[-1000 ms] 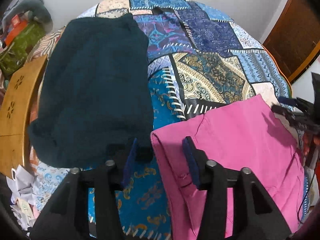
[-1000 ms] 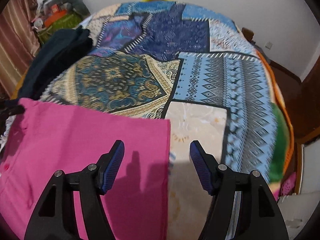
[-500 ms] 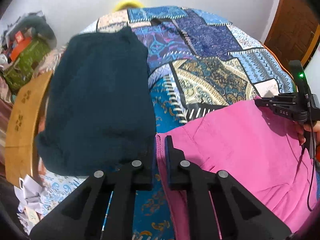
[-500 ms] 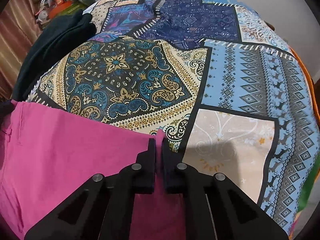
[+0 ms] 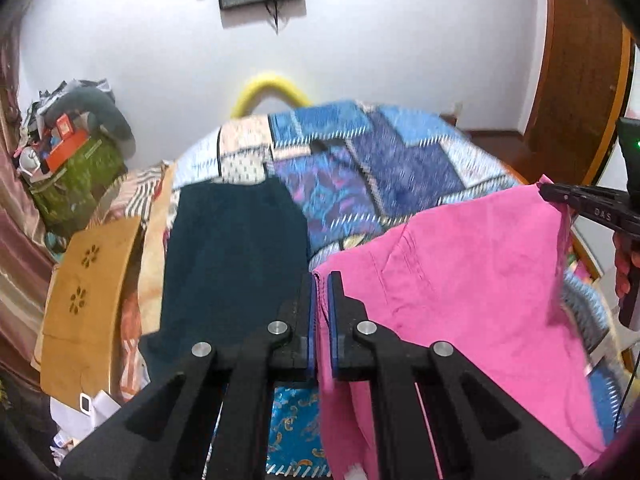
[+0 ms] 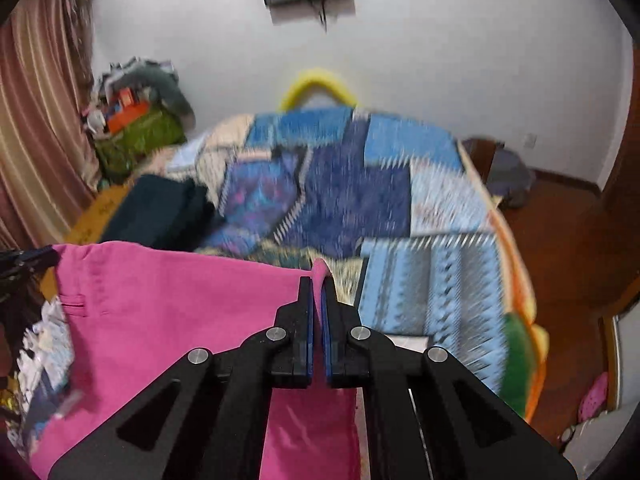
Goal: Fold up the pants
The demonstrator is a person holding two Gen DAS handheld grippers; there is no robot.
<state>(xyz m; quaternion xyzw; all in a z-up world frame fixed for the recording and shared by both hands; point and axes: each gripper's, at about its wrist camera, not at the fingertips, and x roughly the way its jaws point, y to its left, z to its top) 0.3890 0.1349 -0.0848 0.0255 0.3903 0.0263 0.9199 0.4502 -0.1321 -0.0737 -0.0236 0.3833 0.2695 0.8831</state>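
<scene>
The pink pants [image 5: 460, 292] hang stretched between my two grippers, lifted off the patchwork bedspread [image 5: 380, 160]. My left gripper [image 5: 319, 280] is shut on the left corner of the pants' top edge. My right gripper [image 6: 318, 282] is shut on the opposite corner, a small fold of pink cloth poking up between its pads. In the left wrist view the right gripper [image 5: 548, 192] shows at the far right, pinching that corner, with a hand on its handle. The pants [image 6: 172, 320] drape down and to the left in the right wrist view.
A dark teal garment [image 5: 236, 264] lies flat on the bed's left side. A wooden board [image 5: 88, 300] leans beside the bed, with papers below it. A green bag with clutter [image 5: 76, 172] stands at the far left. A brown door [image 5: 576, 72] is on the right.
Both grippers closed on the pants' top corners and then rose, lifting the pink cloth off the bed. The views tilted up, so the wall and a wall-mounted screen now show.
</scene>
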